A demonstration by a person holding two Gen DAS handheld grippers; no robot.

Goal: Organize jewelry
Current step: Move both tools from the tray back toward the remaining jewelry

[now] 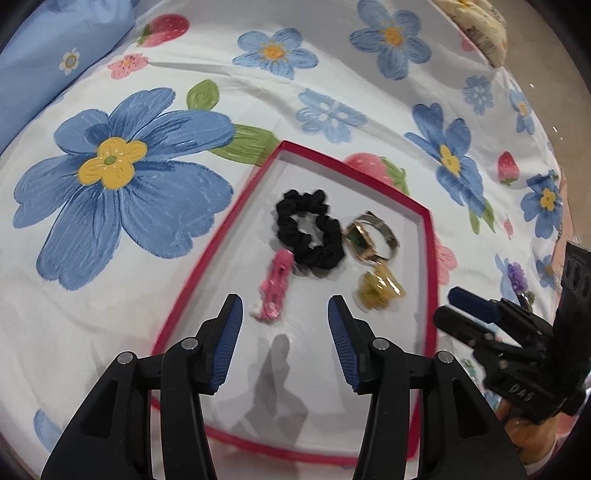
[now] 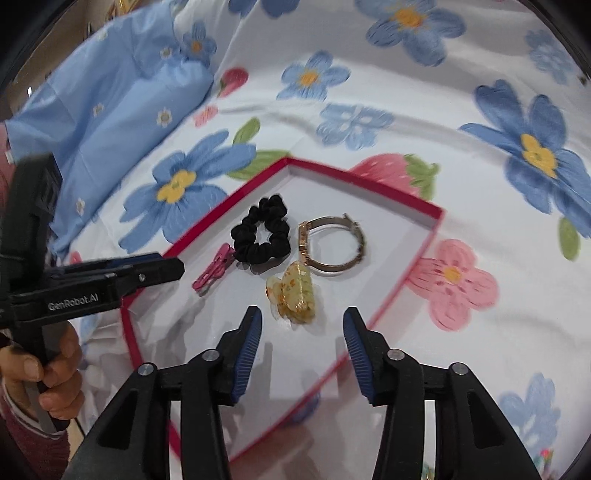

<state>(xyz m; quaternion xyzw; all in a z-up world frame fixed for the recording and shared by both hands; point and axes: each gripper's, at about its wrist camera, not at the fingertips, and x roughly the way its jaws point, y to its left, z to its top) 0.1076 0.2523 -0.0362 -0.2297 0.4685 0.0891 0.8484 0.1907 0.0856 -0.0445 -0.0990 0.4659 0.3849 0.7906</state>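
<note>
A red-rimmed white tray (image 1: pixel 430 236) (image 2: pixel 439 216) lies on the floral bedsheet. In it are a black scrunchie (image 1: pixel 310 230) (image 2: pixel 260 236), a pink hair clip (image 1: pixel 275 286) (image 2: pixel 214 272), a gold bangle watch (image 1: pixel 371 236) (image 2: pixel 332 243) and a yellow claw clip (image 1: pixel 380 286) (image 2: pixel 293 293). My left gripper (image 1: pixel 285 310) is open and empty over the tray, just short of the pink clip. My right gripper (image 2: pixel 303 325) is open and empty, just short of the claw clip. Each gripper shows in the other's view: the right one (image 1: pixel 476 314), the left one (image 2: pixel 147 271).
A blue pillow (image 2: pixel 110 107) (image 1: pixel 48 48) lies at the far left. A cream patterned cushion (image 1: pixel 476 26) sits at the far right. A purple flower piece (image 1: pixel 517 275) lies on the sheet right of the tray. The sheet surrounds the tray on all sides.
</note>
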